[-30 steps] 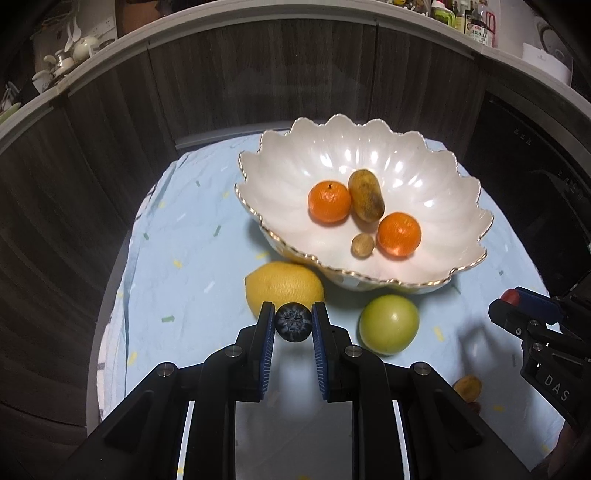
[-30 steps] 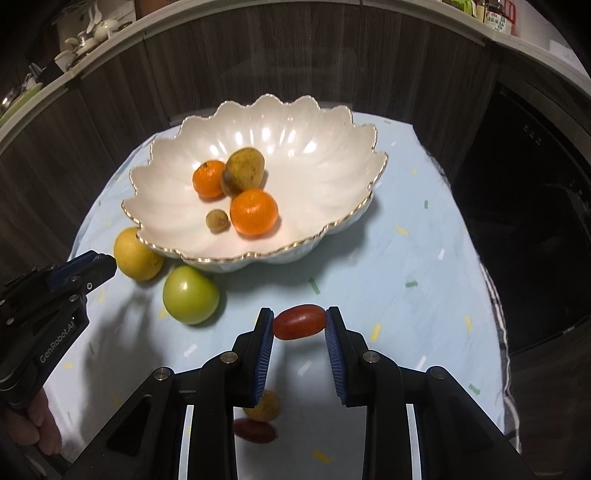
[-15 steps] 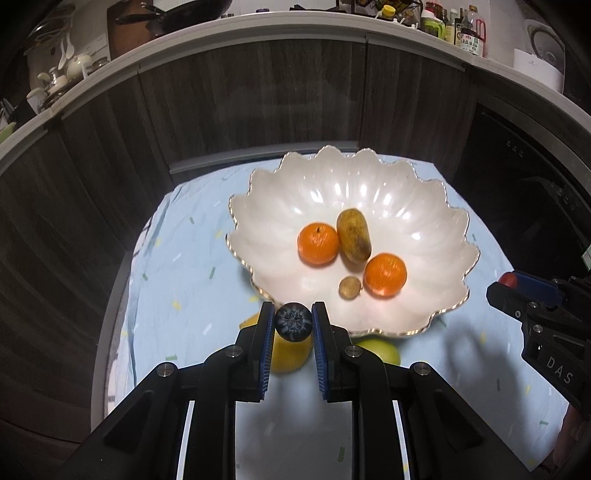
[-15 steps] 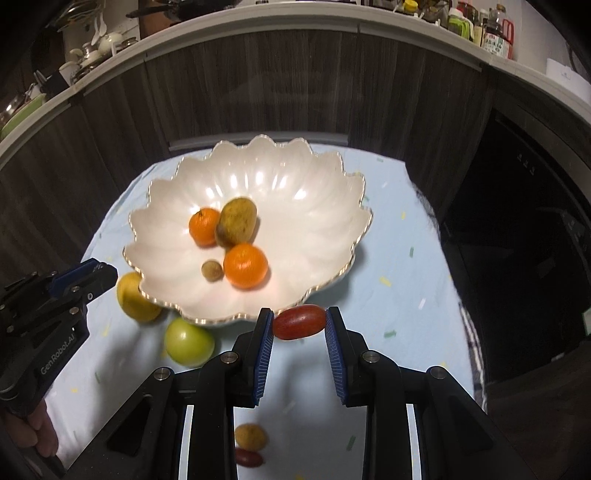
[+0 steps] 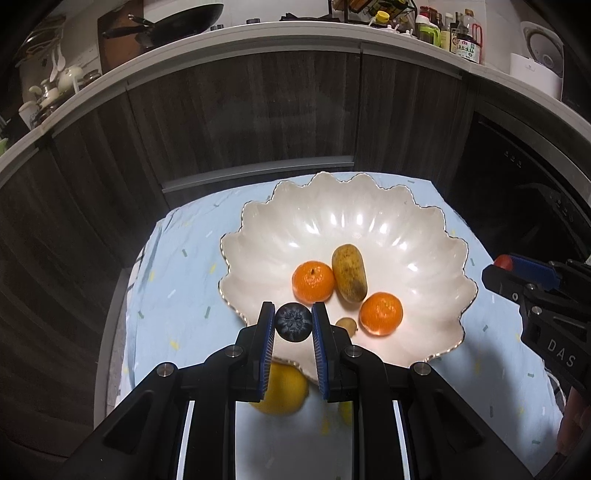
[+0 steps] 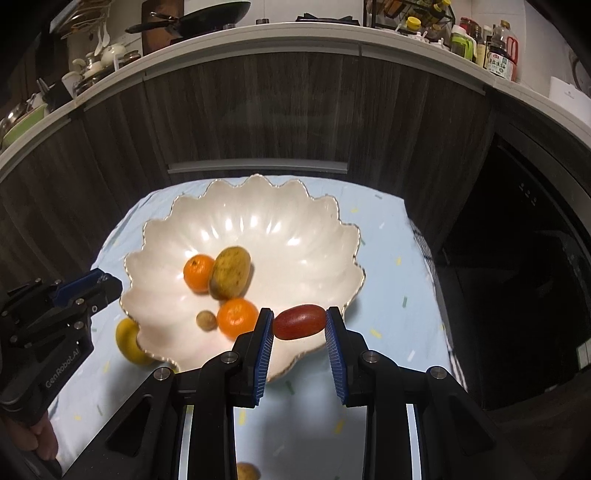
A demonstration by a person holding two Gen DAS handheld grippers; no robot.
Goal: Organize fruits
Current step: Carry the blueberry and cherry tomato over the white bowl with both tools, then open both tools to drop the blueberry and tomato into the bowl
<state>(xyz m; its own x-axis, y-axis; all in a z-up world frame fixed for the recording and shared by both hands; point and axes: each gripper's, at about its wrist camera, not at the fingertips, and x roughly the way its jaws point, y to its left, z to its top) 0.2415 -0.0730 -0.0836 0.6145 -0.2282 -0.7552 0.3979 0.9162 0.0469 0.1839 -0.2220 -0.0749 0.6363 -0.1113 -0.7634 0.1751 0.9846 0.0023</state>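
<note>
A white scalloped bowl stands on a pale blue cloth. It holds two oranges, an oblong yellow-brown fruit and a small brown fruit. My left gripper is shut on a dark blueberry, above the bowl's near rim. My right gripper is shut on a red oblong tomato, over the bowl's near right rim. A yellow lemon lies on the cloth beside the bowl.
A small yellowish fruit lies on the cloth below my right gripper. Dark cabinet fronts rise just behind the cloth, under a cluttered counter. A dark appliance stands at the right. A hand shows at the lower left.
Both grippers have risen and moved toward the bowl, each still holding its fruit. The green fruit and the lemon have slipped largely under my fingers.
</note>
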